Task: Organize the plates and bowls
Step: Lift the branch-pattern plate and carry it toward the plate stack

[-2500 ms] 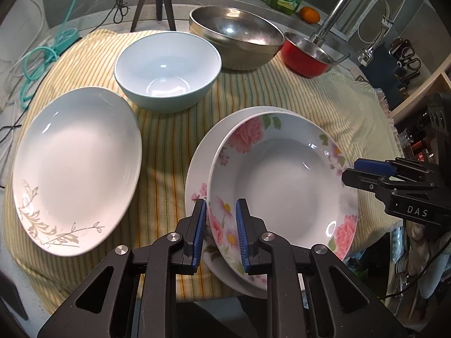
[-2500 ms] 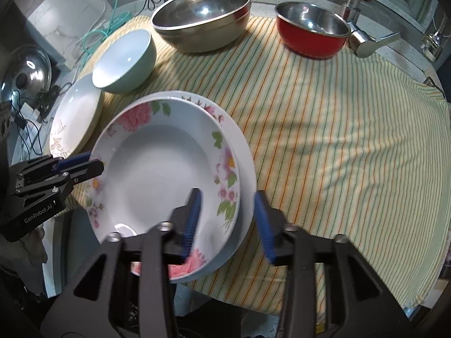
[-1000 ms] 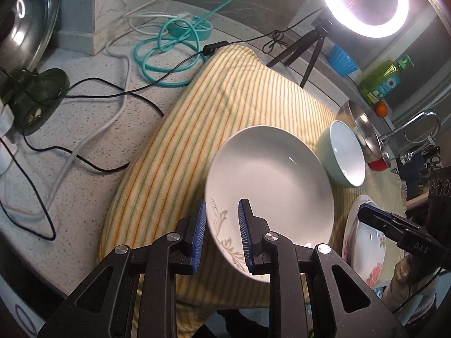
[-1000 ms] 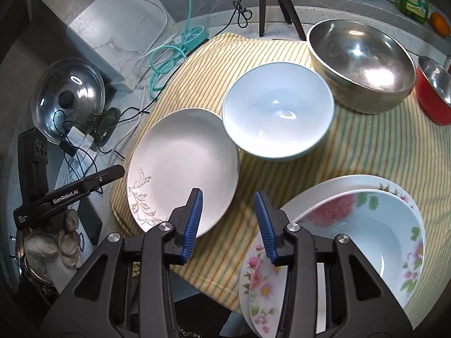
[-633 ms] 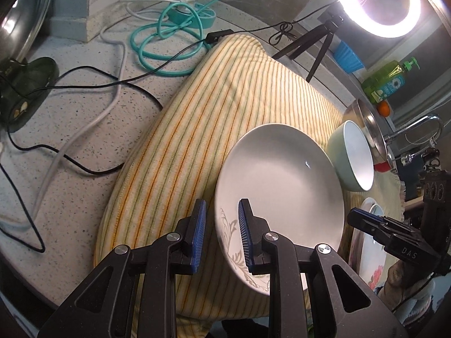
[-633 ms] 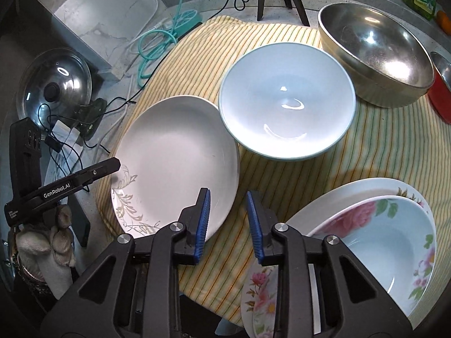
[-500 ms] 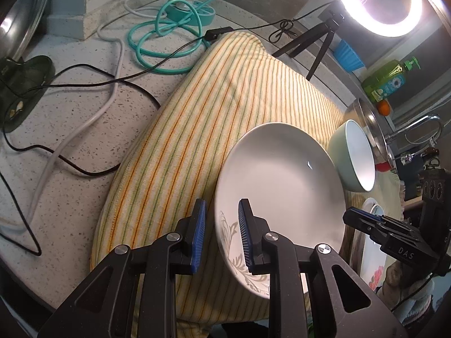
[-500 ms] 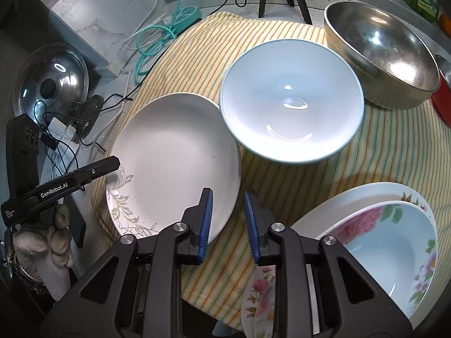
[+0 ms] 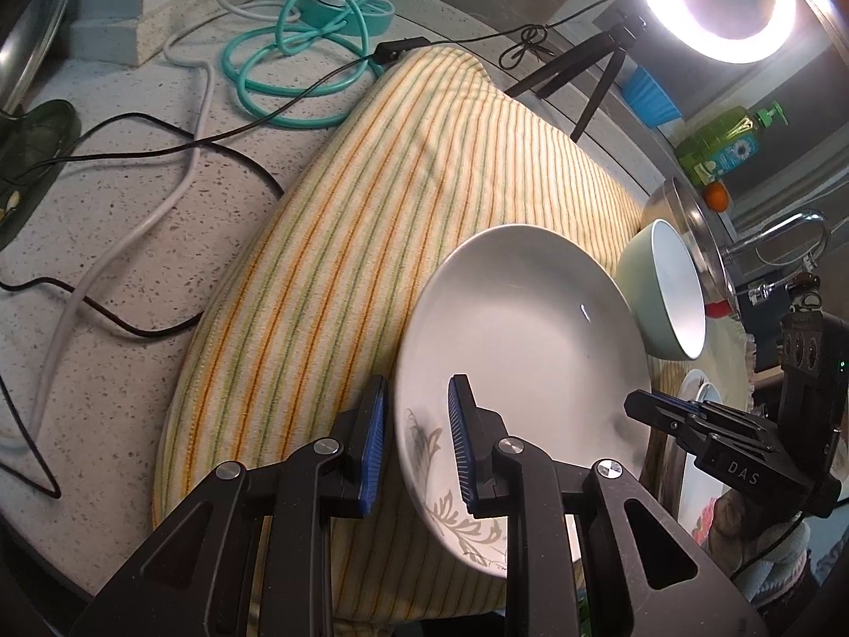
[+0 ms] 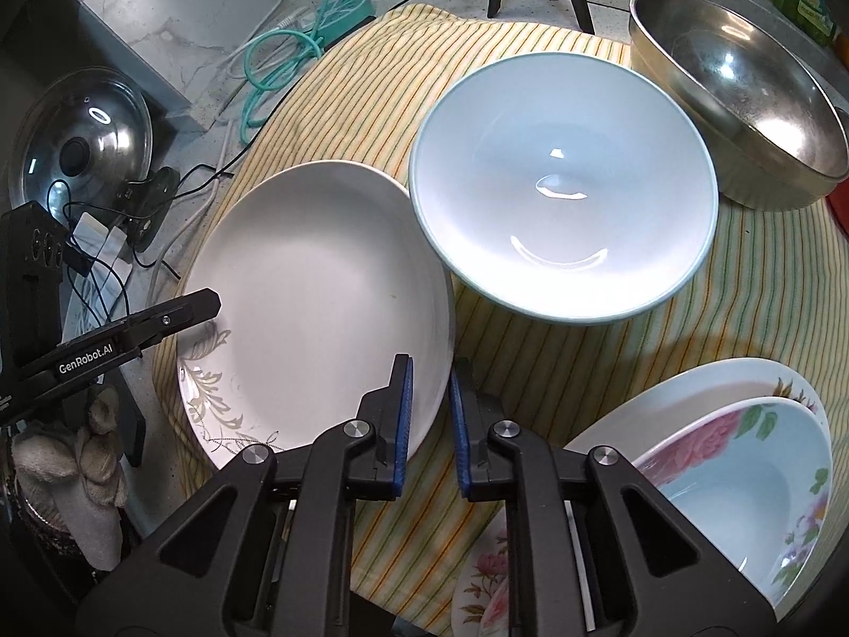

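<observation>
A white plate [image 10: 318, 292] with a grey leaf pattern lies on the striped cloth [image 10: 583, 371], touching a pale blue bowl [image 10: 562, 186]. My right gripper [image 10: 430, 414] is shut on the plate's near right rim. At the plate's left rim [image 9: 530, 345] my left gripper [image 9: 414, 446] stands slightly open. One of its pads is outside the rim and one inside, with a gap showing. From the left wrist view the right gripper [image 9: 637, 403] reaches in at the plate's far side. A floral bowl [image 10: 743, 478] sits in a floral plate at the lower right.
A steel bowl [image 10: 743, 95] and a red bowl's edge [image 10: 838, 212] stand behind the blue bowl. Left of the cloth lie black and white cables, a coiled teal hose [image 9: 297, 69] and a pan lid [image 10: 85, 143]. A tripod [image 9: 583, 69] with a ring light stands at the back.
Both grippers left the floral bowl and came down onto the white plate. The right jaws closed on its rim. The left jaws kept the same narrow gap.
</observation>
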A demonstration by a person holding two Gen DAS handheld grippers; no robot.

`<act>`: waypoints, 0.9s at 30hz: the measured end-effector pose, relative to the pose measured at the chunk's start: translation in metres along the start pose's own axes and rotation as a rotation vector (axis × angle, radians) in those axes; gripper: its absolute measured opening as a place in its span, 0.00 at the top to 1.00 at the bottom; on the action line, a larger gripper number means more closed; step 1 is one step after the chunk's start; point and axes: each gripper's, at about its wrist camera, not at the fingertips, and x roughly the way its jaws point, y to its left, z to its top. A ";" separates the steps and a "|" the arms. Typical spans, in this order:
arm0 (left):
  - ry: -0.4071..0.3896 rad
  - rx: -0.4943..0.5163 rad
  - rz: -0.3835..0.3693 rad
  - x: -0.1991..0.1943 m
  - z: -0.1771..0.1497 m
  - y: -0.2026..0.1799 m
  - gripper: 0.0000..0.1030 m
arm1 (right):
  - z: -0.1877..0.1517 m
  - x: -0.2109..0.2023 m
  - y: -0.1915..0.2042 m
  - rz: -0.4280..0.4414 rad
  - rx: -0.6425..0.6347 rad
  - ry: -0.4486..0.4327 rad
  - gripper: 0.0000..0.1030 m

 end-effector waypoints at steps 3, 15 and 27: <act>-0.001 0.008 0.007 0.001 0.000 -0.004 0.79 | 0.000 0.000 0.000 0.003 0.006 0.000 0.87; -0.036 0.007 0.027 -0.016 -0.004 -0.004 0.79 | -0.002 -0.009 0.005 0.034 0.002 -0.012 0.87; -0.116 0.010 0.015 -0.055 -0.015 -0.029 0.79 | -0.016 -0.051 0.005 0.096 -0.013 -0.056 0.87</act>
